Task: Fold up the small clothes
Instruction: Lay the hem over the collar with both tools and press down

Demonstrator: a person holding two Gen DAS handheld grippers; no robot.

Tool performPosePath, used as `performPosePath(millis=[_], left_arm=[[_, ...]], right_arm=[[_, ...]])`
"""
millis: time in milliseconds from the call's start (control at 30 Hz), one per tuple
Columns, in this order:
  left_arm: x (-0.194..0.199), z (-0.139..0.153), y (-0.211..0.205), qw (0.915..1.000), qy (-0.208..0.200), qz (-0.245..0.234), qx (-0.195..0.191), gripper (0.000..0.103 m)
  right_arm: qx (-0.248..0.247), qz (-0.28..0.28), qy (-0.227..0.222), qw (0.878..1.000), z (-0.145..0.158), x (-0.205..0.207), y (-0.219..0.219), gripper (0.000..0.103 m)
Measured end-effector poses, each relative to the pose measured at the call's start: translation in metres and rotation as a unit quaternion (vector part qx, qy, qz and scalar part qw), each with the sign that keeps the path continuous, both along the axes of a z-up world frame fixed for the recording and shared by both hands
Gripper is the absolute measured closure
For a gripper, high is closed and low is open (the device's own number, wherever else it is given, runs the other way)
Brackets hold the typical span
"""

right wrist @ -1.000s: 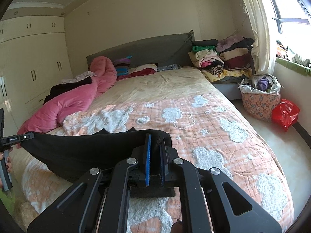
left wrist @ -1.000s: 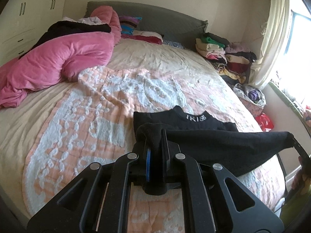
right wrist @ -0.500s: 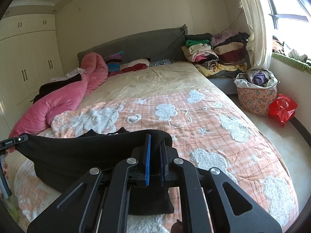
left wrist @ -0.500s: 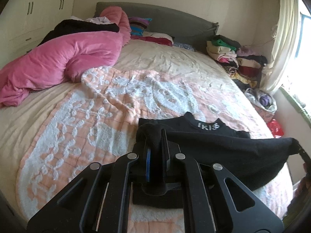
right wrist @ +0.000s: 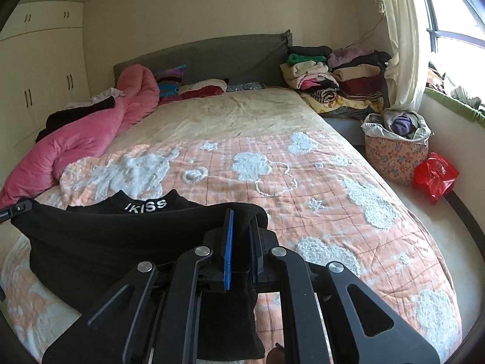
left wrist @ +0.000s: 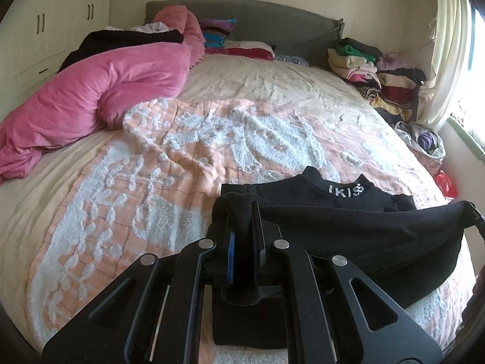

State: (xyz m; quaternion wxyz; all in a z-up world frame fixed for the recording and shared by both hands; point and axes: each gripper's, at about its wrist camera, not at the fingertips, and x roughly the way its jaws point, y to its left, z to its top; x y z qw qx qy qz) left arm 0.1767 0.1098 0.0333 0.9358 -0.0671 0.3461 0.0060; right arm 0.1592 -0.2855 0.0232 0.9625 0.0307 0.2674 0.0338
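A small black garment (left wrist: 357, 227) with white "IKISS" lettering on its collar (left wrist: 345, 189) lies on the peach and white bedspread (left wrist: 182, 157). My left gripper (left wrist: 242, 215) is shut on its left bottom corner. My right gripper (right wrist: 241, 221) is shut on the other corner; its tip also shows in the left wrist view (left wrist: 476, 217). The held hem is stretched between them, just below the collar, which also shows in the right wrist view (right wrist: 145, 204). The garment's lower half hangs doubled under the hem (right wrist: 106, 242).
A pink duvet (left wrist: 91, 91) lies along the bed's left side. Stacks of folded clothes (right wrist: 333, 75) sit by the headboard at the right. A floral basket (right wrist: 394, 154) and a red bag (right wrist: 435, 174) stand on the floor to the right of the bed.
Both grippers have carried the stretched hem forward and down toward the collar. The garment now lies more doubled over itself on the bedspread.
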Motion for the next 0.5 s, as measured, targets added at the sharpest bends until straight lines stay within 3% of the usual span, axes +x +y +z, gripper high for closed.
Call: performPosePath(millis=[400, 500], left_arm=[[0.017, -0.024, 0.000, 0.9998, 0.022, -0.002, 0.003, 0.098], [0.019, -0.029, -0.001, 0.9996, 0.029, -0.005, 0.004, 0.098]], right_arm=[[-0.012, -0.005, 0.033, 0.999, -0.023, 0.026, 0.003, 0.095], [-0.013, -0.011, 0.043, 0.999, -0.029, 0.031, 0.004, 0.085]])
